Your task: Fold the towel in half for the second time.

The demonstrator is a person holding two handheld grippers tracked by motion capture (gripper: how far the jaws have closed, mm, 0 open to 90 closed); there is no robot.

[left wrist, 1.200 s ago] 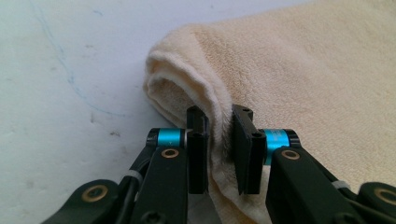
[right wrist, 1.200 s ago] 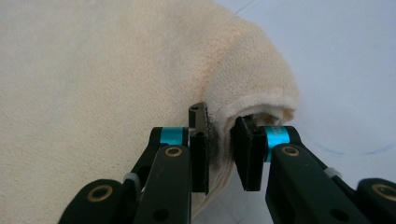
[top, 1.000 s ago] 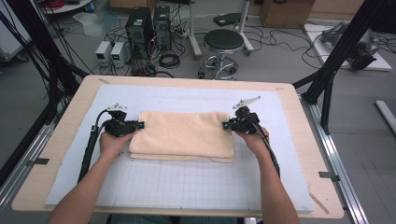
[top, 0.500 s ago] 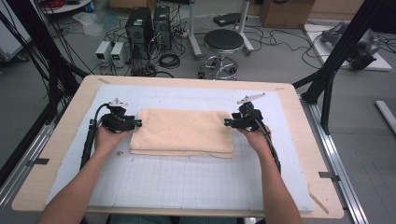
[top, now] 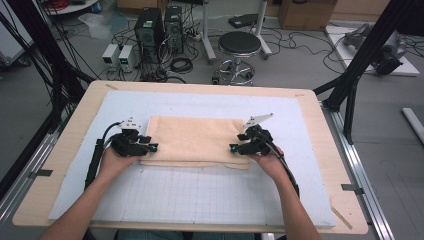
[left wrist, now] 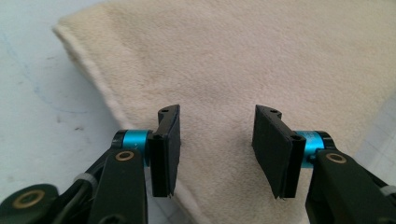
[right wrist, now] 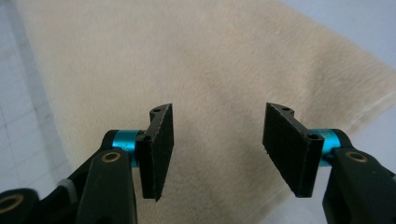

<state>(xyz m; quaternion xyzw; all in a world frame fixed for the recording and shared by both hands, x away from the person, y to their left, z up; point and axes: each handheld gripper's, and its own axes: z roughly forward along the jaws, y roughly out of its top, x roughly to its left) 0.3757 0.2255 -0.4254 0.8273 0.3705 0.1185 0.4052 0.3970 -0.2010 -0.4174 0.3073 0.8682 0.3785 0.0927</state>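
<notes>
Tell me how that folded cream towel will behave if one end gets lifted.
The towel will likely droop and sag: it is soft, fuzzy cloth lying flat in layers. The layers may slide apart or unfold, since the lower edge already peeks out unevenly along the near side. It looks light and unlikely to slip on the mat.

- High view: fixed above the person's side, facing forward and down over the whole desk (top: 65,165).
- Left gripper view, right gripper view: close, looking along their own jaws.
- Shared by all: the folded towel (top: 195,140) (left wrist: 261,60) (right wrist: 187,60).
</notes>
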